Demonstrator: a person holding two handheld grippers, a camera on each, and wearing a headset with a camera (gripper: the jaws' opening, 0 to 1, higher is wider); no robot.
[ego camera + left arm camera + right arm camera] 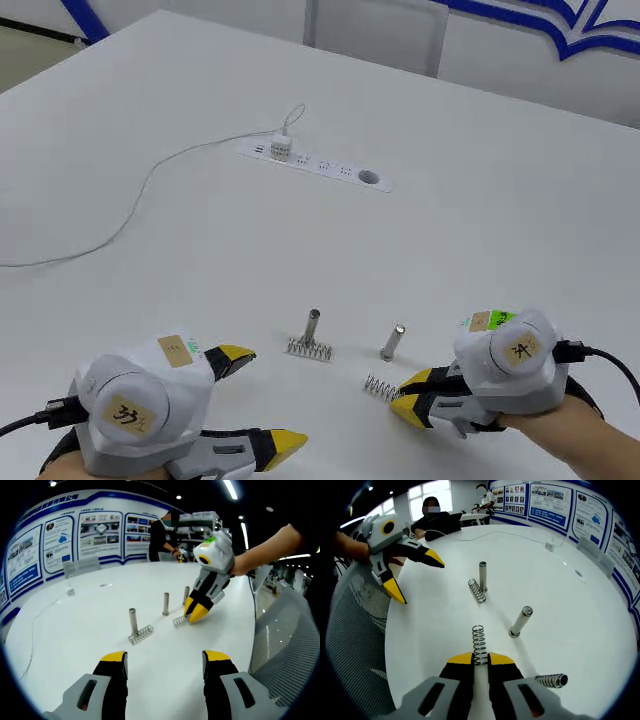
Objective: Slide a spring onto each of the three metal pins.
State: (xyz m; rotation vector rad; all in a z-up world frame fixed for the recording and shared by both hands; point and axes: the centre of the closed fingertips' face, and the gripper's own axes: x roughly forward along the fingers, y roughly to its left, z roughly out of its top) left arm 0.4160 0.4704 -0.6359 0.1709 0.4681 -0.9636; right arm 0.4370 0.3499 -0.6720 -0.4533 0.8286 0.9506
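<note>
In the head view, the left gripper (262, 398) hovers at the bottom left over the white table (200, 250). Its yellow-tipped jaws are spread wide with nothing between them. At the bottom right, the right gripper (410, 397) has its jaws pressed together on one end of a spring (380, 386), held low at the tabletop. Two metal pins stand upright, the left pin (312, 325) and the middle pin (393, 342). A second spring (309, 349) lies on its side against the foot of the left pin. Farther back sits a power strip (315, 165) with a white cable (130, 205) plugged into it.

In the left gripper view, its own jaws rise well apart and empty. Ahead, the second spring lies at the base of the nearest pin. The right gripper comes in from the right, tips down near the table, pinching the spring. A third pin (186, 595) stands just behind that gripper.

In the right gripper view, the jaws are clamped on the spring's near end and its coils stretch forward. The third pin sits at the lower right, seemingly ringed with coils. The left gripper, jaws agape, is at the upper left, with a seated person (432, 517) beyond it.
</note>
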